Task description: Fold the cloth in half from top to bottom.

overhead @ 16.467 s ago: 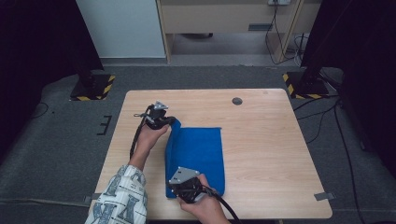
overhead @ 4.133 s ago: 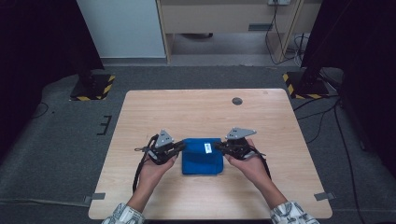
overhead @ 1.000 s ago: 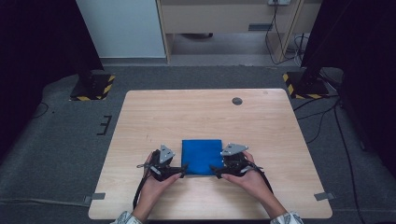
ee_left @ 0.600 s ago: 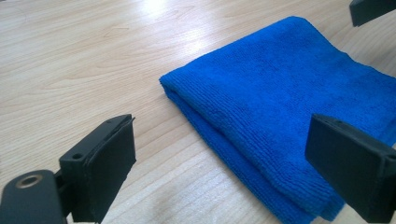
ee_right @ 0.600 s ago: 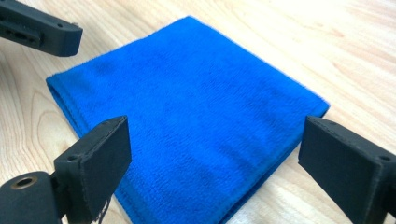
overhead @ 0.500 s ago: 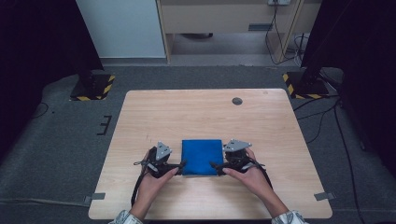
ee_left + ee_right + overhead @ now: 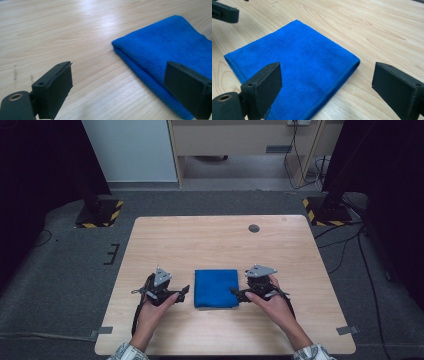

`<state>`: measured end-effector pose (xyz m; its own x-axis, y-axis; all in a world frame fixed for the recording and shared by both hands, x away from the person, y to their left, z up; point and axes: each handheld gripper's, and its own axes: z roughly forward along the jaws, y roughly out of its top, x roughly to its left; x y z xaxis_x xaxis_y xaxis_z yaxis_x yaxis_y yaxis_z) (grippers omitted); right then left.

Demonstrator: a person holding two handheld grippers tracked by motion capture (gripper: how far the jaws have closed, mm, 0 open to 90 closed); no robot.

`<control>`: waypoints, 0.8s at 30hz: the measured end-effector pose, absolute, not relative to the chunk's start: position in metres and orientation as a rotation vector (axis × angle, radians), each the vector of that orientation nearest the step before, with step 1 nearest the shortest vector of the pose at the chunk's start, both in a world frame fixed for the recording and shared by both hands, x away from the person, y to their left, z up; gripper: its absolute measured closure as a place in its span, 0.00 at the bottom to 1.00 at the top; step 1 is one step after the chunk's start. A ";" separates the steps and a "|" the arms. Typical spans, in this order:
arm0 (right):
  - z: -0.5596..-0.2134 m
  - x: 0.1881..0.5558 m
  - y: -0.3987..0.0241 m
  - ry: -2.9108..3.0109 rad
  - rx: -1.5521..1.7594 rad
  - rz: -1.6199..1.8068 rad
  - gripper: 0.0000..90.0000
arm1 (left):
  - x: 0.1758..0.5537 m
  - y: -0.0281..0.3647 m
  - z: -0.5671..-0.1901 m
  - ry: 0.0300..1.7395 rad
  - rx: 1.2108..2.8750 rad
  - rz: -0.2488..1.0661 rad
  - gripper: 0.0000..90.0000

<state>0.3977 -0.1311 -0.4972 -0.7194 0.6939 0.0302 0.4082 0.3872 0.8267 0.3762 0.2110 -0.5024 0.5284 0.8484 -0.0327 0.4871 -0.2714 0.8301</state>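
lying flat: blue cloth [image 7: 216, 288], folded square, edges neat | both grippers' jaws apart, holding nothing

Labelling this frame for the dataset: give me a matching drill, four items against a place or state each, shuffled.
Items:
1. blue cloth
2. left gripper
3. right gripper
4. round dark grommet

States or places:
A. near the table's far edge
B. open, just off the cloth's left edge
C. folded into a flat square
D. open, at the cloth's right edge

Pairs: 1-C, 2-B, 3-D, 4-A
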 end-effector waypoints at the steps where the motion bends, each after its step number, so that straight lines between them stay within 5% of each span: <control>1: -0.497 0.398 -0.133 2.330 0.963 1.254 0.10 | 0.377 0.214 -0.502 1.100 1.919 0.544 0.09; 24: -0.494 0.416 -0.196 2.194 1.156 1.220 0.10 | 0.390 0.257 -0.512 1.205 1.922 0.548 0.10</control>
<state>0.4158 -0.1962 -0.4942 -0.5917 0.8037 0.0633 0.4779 0.2865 0.8304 0.3900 0.2572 -0.5119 0.4559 0.8889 -0.0459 0.5493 -0.2404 0.8003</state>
